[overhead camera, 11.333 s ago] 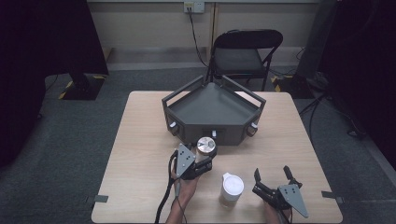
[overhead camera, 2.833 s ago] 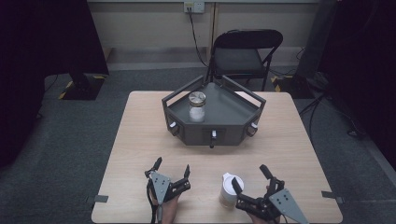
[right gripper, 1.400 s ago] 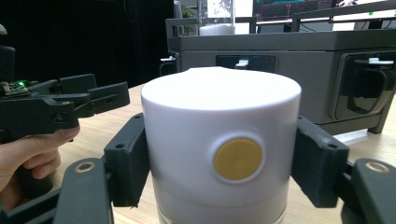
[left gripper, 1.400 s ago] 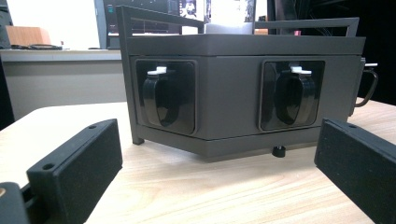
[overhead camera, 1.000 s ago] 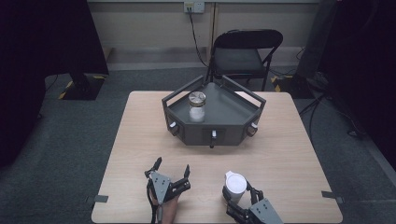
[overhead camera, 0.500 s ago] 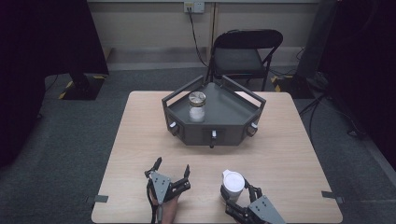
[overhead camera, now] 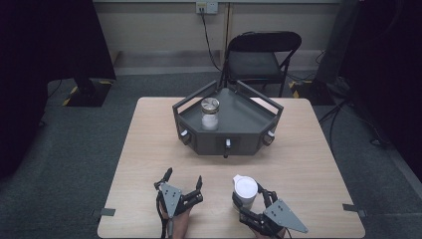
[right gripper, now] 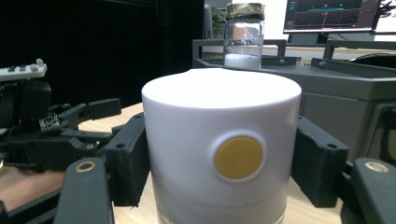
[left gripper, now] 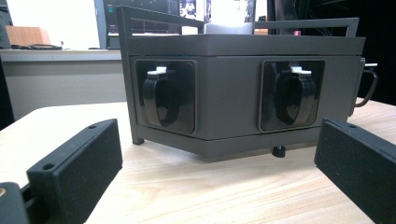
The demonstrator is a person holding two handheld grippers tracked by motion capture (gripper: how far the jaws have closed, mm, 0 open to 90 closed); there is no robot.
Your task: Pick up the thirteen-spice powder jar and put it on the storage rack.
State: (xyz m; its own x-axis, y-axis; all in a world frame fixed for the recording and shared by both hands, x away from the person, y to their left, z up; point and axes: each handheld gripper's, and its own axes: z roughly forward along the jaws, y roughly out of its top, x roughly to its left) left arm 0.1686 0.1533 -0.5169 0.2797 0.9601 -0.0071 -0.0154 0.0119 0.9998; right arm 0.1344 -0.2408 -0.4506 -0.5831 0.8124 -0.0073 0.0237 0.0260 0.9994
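Note:
My right gripper point(overhead camera: 251, 199) is shut on a white container with a round yellow dot point(right gripper: 219, 140), near the table's front edge; its black pads press both sides of it point(overhead camera: 245, 191) and it is lifted slightly. My left gripper point(overhead camera: 184, 180) rests open and empty at the front left, its pads point(left gripper: 79, 163) wide apart and facing the dark grey angular tray point(overhead camera: 249, 119). A glass jar with a metal lid and white powder point(overhead camera: 209, 113) stands upright in the tray's left part; the jar point(right gripper: 243, 39) rises behind the white container in the right gripper view.
The tray's front wall carries black latch handles point(left gripper: 161, 95) in recesses. A black folding chair point(overhead camera: 261, 57) stands beyond the table's far edge. Bare wooden tabletop point(overhead camera: 149, 149) lies left of the tray and between the grippers and the tray.
The right gripper has risen a little with the white container in it and shifted slightly toward the tray. The left gripper has stayed still.

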